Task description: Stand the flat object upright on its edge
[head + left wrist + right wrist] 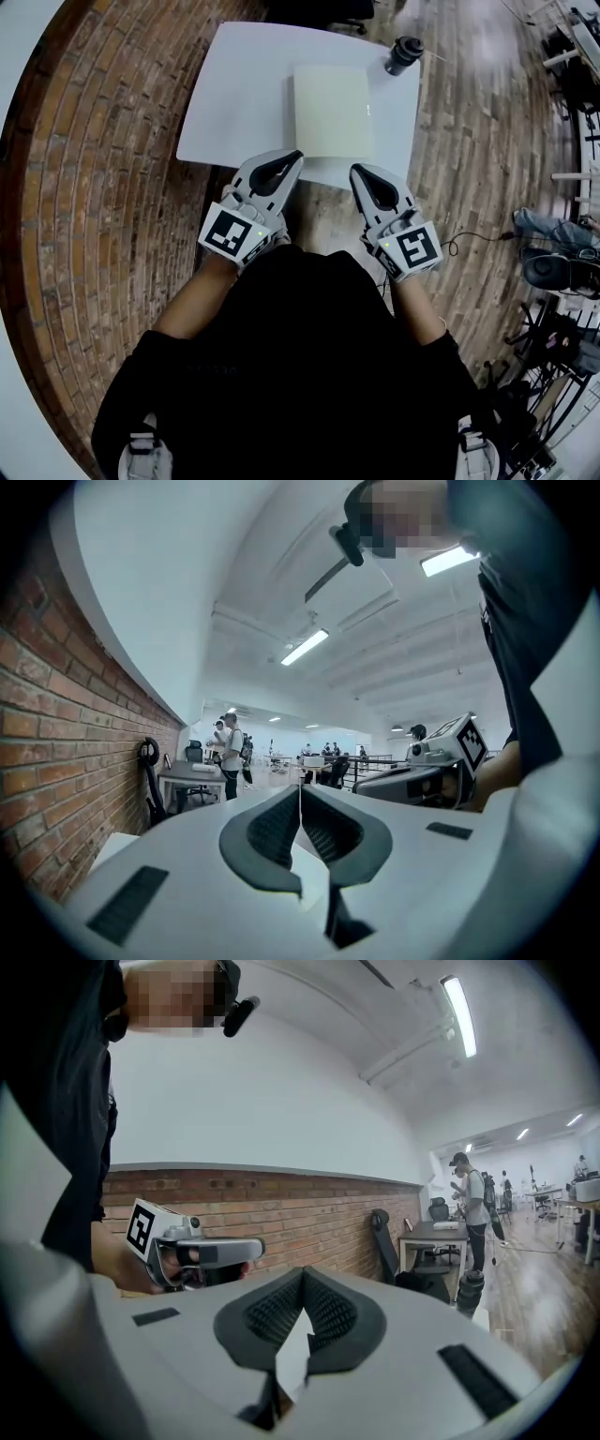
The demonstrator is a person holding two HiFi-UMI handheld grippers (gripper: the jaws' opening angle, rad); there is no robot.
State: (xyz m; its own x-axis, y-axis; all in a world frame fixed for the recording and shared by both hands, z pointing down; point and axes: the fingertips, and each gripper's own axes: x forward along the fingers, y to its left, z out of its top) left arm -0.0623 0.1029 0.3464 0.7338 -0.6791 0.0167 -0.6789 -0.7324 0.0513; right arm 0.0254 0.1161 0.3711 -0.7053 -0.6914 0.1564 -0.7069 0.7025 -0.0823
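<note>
Since both pairs of jaws are pressed together with nothing between them, neither the left gripper (296, 156) nor the right gripper (356, 170) has a hold on anything. Closed tips make narrow, stiff points, which I judge suit nudging or prying under a thin edge better than pinching.

Just ahead of the tips is the flat object (331, 111), a pale square sheet lying flat on the white worktop (234, 94), so the task is not yet begun. Its near edge runs across in front of both grippers. The left tips sit by its near left corner and the right tips just short of that edge; whether either touches cannot be told. The two grippers angle inward toward it, probably to work the edge from both sides.

Well beyond the right jaws, a dark cylinder (403, 54) stands at the worktop's far corner.
</note>
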